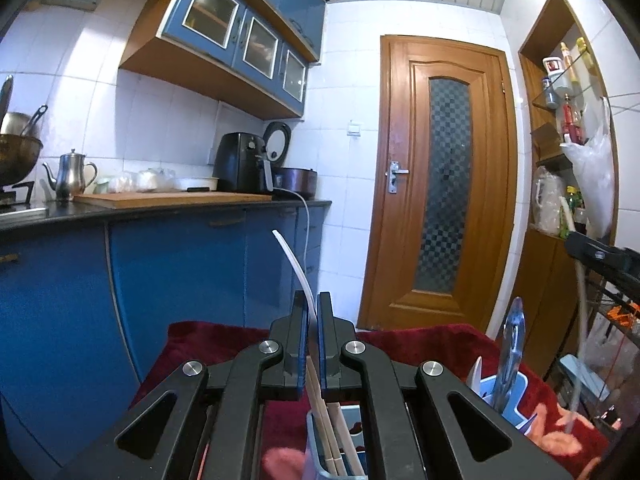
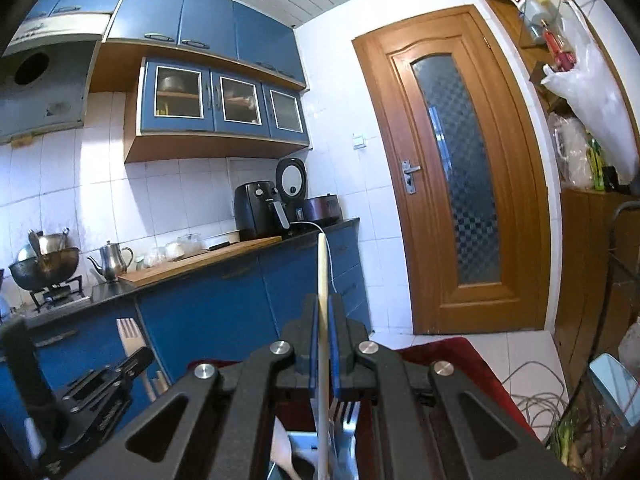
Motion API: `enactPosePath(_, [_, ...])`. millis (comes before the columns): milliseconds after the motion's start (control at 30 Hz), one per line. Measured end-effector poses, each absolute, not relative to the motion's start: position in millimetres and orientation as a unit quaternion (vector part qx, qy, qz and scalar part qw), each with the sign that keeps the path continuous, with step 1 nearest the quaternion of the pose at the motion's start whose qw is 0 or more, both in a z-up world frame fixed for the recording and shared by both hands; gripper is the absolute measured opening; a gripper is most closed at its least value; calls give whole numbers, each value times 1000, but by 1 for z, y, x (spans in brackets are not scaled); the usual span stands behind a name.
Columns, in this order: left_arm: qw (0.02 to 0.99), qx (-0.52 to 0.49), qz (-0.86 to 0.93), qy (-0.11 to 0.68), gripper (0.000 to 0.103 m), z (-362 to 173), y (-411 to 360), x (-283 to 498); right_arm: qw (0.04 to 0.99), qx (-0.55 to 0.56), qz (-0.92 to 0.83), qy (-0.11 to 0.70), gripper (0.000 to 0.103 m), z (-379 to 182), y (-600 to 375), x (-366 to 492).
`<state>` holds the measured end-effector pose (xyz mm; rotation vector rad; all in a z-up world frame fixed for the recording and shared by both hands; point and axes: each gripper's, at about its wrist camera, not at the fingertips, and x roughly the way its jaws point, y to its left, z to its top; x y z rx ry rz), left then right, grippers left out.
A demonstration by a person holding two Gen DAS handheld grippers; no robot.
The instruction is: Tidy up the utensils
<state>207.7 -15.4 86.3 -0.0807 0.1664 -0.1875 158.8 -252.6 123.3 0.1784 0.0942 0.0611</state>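
My left gripper (image 1: pixel 313 300) is shut on a white plastic fork (image 1: pixel 294 268), seen edge-on and pointing up; the same fork shows its tines in the right wrist view (image 2: pixel 130 338). Below it a light blue holder compartment (image 1: pixel 316 444) holds wooden chopsticks (image 1: pixel 328 420). My right gripper (image 2: pixel 323 304) is shut on a white utensil handle (image 2: pixel 323 280) that stands upright over a holder with a white spoon (image 2: pixel 284 452) and a metal fork (image 2: pixel 344 412). A clear blue utensil (image 1: pixel 512 344) stands in another compartment (image 1: pixel 508 396).
The holders sit on a red cloth (image 1: pixel 420 344). A blue-cabinet counter (image 1: pixel 160 204) with a cutting board, kettle and air fryer runs at the left. A wooden door (image 1: pixel 440 184) is ahead. Shelves with bottles and a plastic bag (image 1: pixel 592 176) stand at the right.
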Motion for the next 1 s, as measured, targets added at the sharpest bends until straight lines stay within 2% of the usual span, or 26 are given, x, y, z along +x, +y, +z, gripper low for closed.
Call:
enactPosePath(200, [991,-40,-96,84,4,82,-17,207,996,74,16,38,6,106,-243,181])
enactPosePath(500, [988,-47,-105,107,5,79,-17,211,995,64,31,70,8,86,-240,183])
enactPosePath(533, [987,-48,-109,113,7,79,-18,212,995,66,34,72,14,86,-241,181])
enactPosePath(567, [986,-48,-110,117,14,79,-18,211,994,69,38,73,21,87,-241,179])
enactPosePath(667, [986,-46,-110,114,38,82,-20,204,994,77,45,69,25,92,-243,171])
enactPosePath(700, [987,-44,-110,110,42,84,-21,201,994,77,46,67,25,95,-243,167])
enactPosePath(1000, [987,-43,-112,110,43,99,-21,172,993,88,57,60,27,111,-247,134])
